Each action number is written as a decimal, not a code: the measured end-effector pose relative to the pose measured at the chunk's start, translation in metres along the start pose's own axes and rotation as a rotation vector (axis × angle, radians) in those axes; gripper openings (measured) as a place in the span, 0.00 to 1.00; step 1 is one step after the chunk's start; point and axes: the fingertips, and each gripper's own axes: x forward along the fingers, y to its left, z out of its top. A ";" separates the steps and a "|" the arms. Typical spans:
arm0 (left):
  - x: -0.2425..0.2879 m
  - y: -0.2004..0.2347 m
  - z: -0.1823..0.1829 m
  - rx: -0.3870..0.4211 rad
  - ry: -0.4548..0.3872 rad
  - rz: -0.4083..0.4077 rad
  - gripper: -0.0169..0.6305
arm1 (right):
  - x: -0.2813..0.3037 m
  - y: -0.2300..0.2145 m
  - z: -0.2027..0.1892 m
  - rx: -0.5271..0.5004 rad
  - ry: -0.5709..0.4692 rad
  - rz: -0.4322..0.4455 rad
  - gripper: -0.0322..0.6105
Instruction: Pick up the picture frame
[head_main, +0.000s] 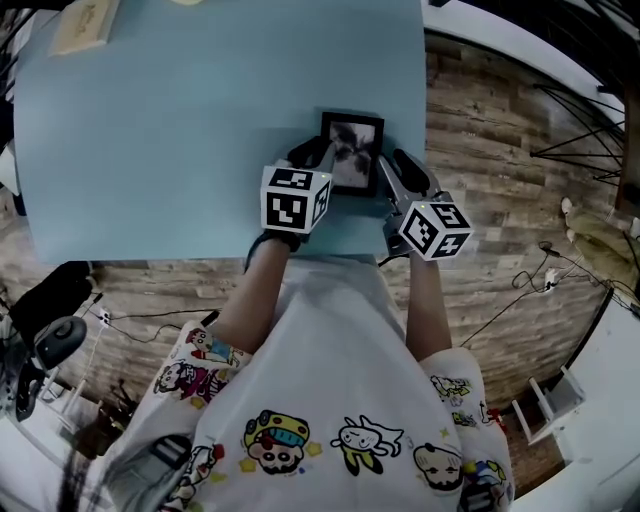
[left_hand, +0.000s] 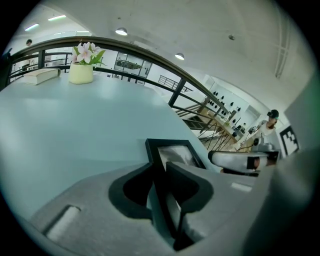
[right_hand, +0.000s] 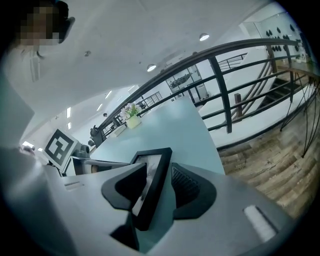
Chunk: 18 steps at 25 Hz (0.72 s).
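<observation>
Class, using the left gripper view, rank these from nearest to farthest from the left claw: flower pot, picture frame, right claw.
1. picture frame, right between its jaws.
2. right claw, at the right, on the frame's other side.
3. flower pot, upper left, at the table's far end.

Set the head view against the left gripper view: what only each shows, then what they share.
Only the head view: the person's cartoon-print shirt and the left marker cube. Only the left gripper view: a pot of flowers, a railing, ceiling lights. Both: the blue table, the picture frame, and the left tongs closed on its edge.
</observation>
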 end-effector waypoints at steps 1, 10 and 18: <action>0.000 0.000 0.000 -0.008 0.001 -0.002 0.16 | 0.001 -0.001 -0.002 0.010 0.013 0.004 0.29; 0.001 0.004 0.002 -0.063 0.012 -0.022 0.14 | 0.005 -0.003 -0.010 0.101 0.105 0.047 0.30; 0.001 0.004 0.003 -0.113 0.018 -0.041 0.14 | 0.007 -0.002 -0.021 0.207 0.205 0.119 0.32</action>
